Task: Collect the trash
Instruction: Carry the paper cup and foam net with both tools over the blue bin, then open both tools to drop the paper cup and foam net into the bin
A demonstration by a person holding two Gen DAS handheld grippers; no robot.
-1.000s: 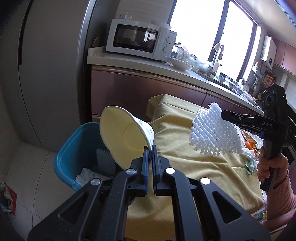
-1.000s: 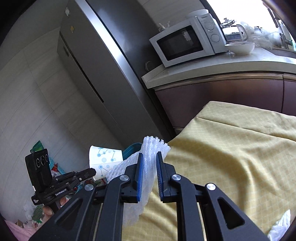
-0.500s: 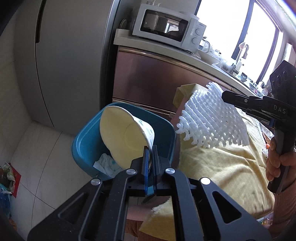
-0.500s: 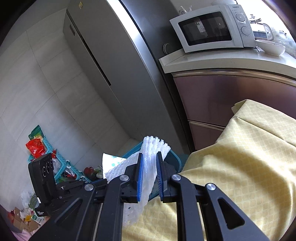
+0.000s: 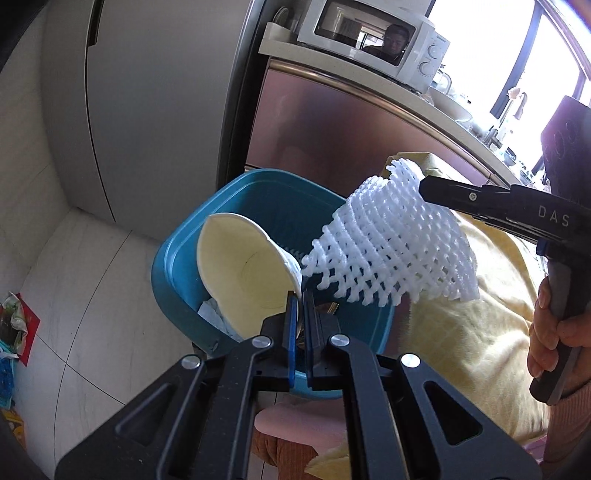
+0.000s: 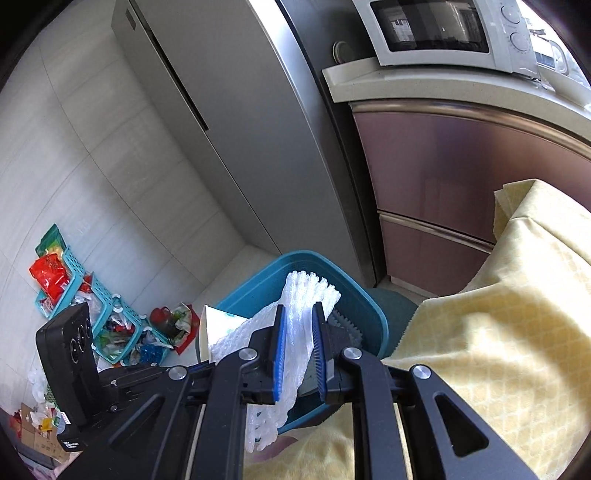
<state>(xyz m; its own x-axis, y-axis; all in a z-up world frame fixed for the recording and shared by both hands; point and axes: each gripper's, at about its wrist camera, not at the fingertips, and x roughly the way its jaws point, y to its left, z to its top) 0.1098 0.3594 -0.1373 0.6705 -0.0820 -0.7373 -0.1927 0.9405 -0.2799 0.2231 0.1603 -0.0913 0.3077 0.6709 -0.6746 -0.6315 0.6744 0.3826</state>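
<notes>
The left gripper (image 5: 300, 314) has its jaws pressed together on the rim of a paper cup (image 5: 243, 273). The cup is tilted, its open mouth turned toward the camera, and it hangs just ahead of the jaws, over the inside of the blue trash bin (image 5: 280, 199). I think it is held this way so that it falls inside when the jaws open.

The right gripper (image 6: 298, 332) has its jaws clamped on a white foam fruit net (image 6: 306, 291). The soft net folds between the pads, and its loose end hangs below the jaws. Its upper end points ahead, over the bin's near wall. In the left wrist view the net (image 5: 388, 251) spreads beside the cup, right of the left jaws, and partly over the bin.

Directly beyond both pairs of jaws is the bin, with some crumpled white paper (image 5: 214, 314) in it already. Right of the jaws lies the yellow tablecloth (image 6: 509, 314). Farther ahead stand the grey refrigerator (image 6: 236, 110) and the counter (image 6: 424, 85) with a microwave (image 6: 443, 29).

Both pieces seem ready for release; the light net may catch on the pads.
</notes>
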